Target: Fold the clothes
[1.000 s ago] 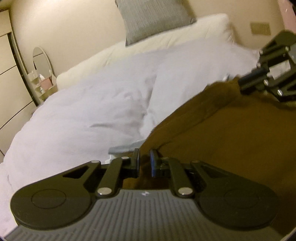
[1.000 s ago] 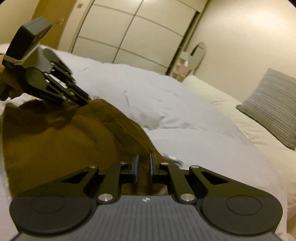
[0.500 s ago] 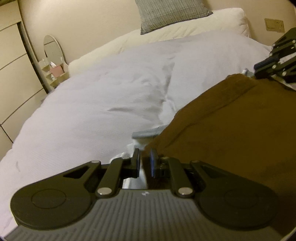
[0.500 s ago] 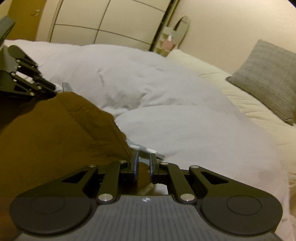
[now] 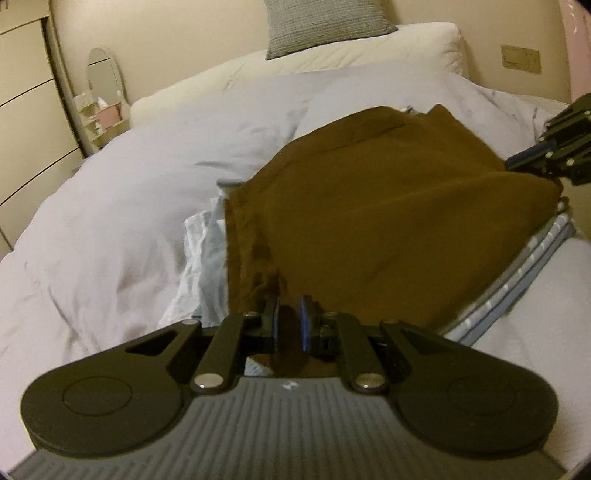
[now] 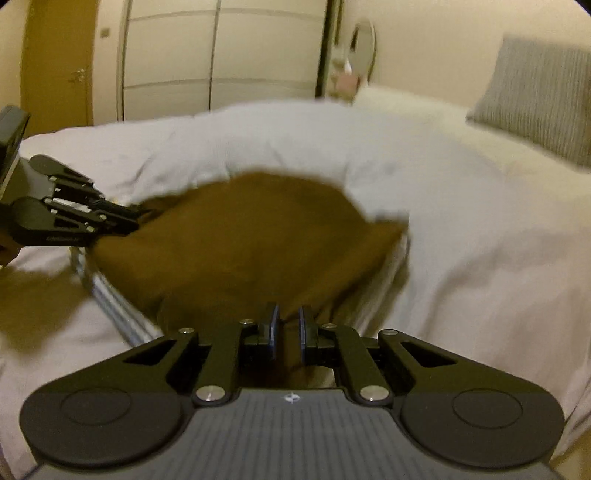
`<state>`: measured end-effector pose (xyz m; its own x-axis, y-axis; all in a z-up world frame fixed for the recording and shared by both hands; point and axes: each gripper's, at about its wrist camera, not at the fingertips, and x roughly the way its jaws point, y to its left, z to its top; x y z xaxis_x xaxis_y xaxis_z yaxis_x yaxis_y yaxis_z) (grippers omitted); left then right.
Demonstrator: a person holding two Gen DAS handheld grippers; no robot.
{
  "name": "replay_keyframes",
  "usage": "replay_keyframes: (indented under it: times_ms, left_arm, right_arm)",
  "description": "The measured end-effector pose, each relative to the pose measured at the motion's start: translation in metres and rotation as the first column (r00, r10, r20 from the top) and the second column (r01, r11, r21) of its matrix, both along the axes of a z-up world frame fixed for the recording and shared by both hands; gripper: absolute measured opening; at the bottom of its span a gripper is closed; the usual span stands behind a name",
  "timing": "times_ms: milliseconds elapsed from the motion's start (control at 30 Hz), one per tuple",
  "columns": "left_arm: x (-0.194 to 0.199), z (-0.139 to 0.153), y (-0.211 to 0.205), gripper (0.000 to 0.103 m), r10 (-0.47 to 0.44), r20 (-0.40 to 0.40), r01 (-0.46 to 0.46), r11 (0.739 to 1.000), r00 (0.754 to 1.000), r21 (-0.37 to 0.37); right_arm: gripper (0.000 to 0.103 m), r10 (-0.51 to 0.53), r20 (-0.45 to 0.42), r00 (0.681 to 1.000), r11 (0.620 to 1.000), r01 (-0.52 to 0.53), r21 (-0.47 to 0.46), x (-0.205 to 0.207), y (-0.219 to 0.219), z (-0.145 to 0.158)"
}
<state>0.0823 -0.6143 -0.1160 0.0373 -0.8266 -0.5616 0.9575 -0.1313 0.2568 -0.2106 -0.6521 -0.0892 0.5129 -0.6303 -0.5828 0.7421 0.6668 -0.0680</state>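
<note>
I am keeping the left gripper [image 5: 288, 319] and right gripper [image 6: 287, 328] each clenched on a near corner of the brown garment [image 5: 388, 221], draping it over the striped clothes [image 5: 517, 273] on the duvet [image 5: 147, 192] so the fold lies flat.

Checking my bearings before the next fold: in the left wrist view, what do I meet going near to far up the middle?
Left gripper → brown garment → white duvet → cream pillow → grey cushion.
</note>
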Motion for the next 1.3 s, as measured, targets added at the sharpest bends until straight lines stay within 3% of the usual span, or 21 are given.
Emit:
replay_keyframes:
  times_ms: [167,433,500,633,700,800,900,1033,1300]
  left_arm:
    - [0.001,0.016,0.036,0.019,0.085,-0.065,-0.089,0.994,0.994,-0.06]
    - [-0.014,0.012,0.061,0.021,0.109,-0.076,-0.111,0.994,0.991,-0.017]
    - [-0.018,0.019,0.071,0.03,0.118,-0.095,-0.121,0.992,0.988,-0.025]
    - [-0.033,0.024,0.091,0.051,0.145,-0.124,-0.149,0.989,0.982,-0.023]
    - [-0.038,0.022,0.102,0.074,0.165,-0.15,-0.169,0.985,0.975,-0.013]
    - [-0.041,0.013,0.115,0.088,0.202,-0.181,-0.204,0.979,0.963,0.005]
    - [-0.042,0.007,0.127,0.102,0.236,-0.211,-0.238,0.971,0.949,0.015]
    - [-0.043,0.008,0.143,0.102,0.254,-0.248,-0.26,0.966,0.935,0.009]
    - [-0.052,0.024,0.162,0.102,0.24,-0.264,-0.253,0.967,0.934,-0.015]
  right_arm:
    - [0.013,-0.085,0.061,0.995,0.996,0.086,-0.024,-0.01,0.034,0.017]
    - [0.036,-0.149,0.077,0.986,0.987,0.144,0.065,-0.001,0.063,0.006]
    - [0.039,-0.173,0.083,0.981,0.983,0.166,0.077,-0.002,0.068,0.011]
    - [0.058,-0.24,0.091,0.966,0.968,0.232,0.09,-0.005,0.087,0.016]
    - [0.064,-0.273,0.096,0.957,0.959,0.262,0.111,-0.004,0.096,0.015]
    - [0.081,-0.3,0.104,0.948,0.948,0.284,0.144,0.0,0.108,0.016]
    - [0.088,-0.296,0.11,0.949,0.947,0.277,0.165,0.005,0.119,0.021]
    - [0.089,-0.305,0.106,0.947,0.942,0.283,0.183,0.007,0.128,0.025]
    - [0.089,-0.339,0.085,0.937,0.925,0.316,0.21,0.005,0.141,0.032]
